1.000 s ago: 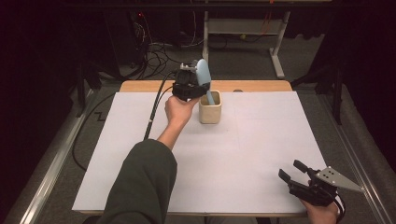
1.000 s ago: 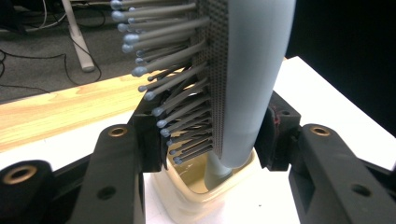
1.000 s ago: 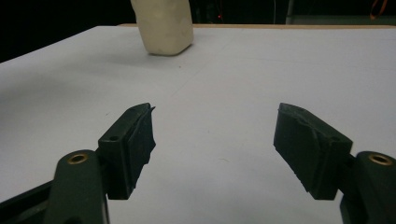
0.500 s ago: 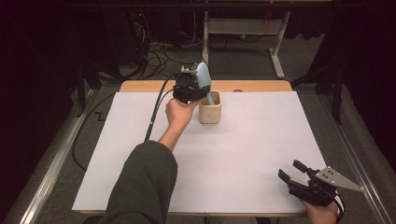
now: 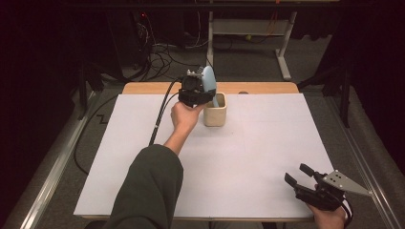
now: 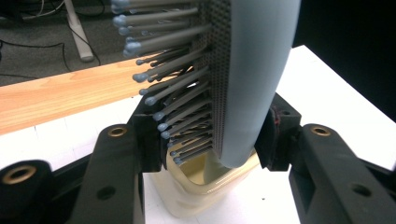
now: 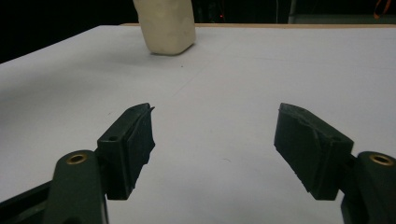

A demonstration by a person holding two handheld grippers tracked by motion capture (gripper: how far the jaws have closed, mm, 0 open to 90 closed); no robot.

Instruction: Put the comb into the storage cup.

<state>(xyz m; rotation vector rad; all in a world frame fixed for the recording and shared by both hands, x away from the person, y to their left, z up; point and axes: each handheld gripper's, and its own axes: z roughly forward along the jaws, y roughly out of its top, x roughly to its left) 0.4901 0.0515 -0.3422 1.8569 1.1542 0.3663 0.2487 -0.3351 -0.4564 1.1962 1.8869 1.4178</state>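
1. Your left gripper (image 5: 203, 93) clamps the pale-blue hairbrush (image 6: 252, 70) upright by its head, handle down into the cream cup (image 5: 215, 114) near the surface's far edge, so it can stand there.
2. Your right gripper (image 7: 217, 140) rests wide open at the near right corner, out of the way.

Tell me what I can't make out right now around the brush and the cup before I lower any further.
- Hairbrush handle: left gripper view, hidden behind the head as it goes into the cup.
- Cup bottom: high view, the left tool and brush cover the opening.
- Cup rim: right gripper view, cut off by the top edge.
- Brush head top: left gripper view, cut off by the top edge.
- Right tool: open, holding nothing.
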